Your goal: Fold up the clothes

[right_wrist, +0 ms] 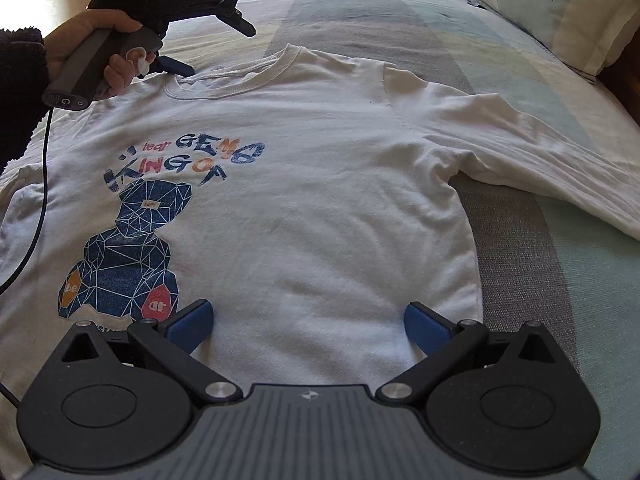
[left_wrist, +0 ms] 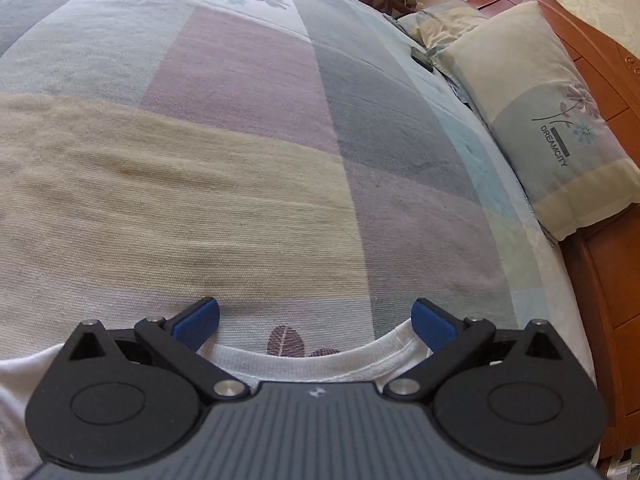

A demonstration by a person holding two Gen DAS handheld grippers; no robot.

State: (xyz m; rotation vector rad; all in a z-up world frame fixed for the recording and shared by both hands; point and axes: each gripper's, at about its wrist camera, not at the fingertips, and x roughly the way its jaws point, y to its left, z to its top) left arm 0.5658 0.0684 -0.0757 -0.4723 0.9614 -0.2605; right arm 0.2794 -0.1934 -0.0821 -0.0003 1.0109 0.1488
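Observation:
A white long-sleeved T-shirt [right_wrist: 320,200] with a blue bear print [right_wrist: 124,248] lies flat, face up, on the bed. Its right sleeve [right_wrist: 532,148] stretches out to the right. My right gripper [right_wrist: 308,322] is open and empty, low over the shirt's lower body. My left gripper [left_wrist: 316,320] is open and empty, its fingers on either side of the ribbed collar [left_wrist: 320,364]. In the right wrist view the left gripper [right_wrist: 180,46] hovers at the collar's left end, held by a hand.
The bed has a pastel checked cover [left_wrist: 248,128]. Pillows [left_wrist: 548,120] lean on the wooden headboard [left_wrist: 612,92] at the right. A small dark object [left_wrist: 422,58] lies by the pillows. A cable [right_wrist: 36,208] hangs from the left gripper.

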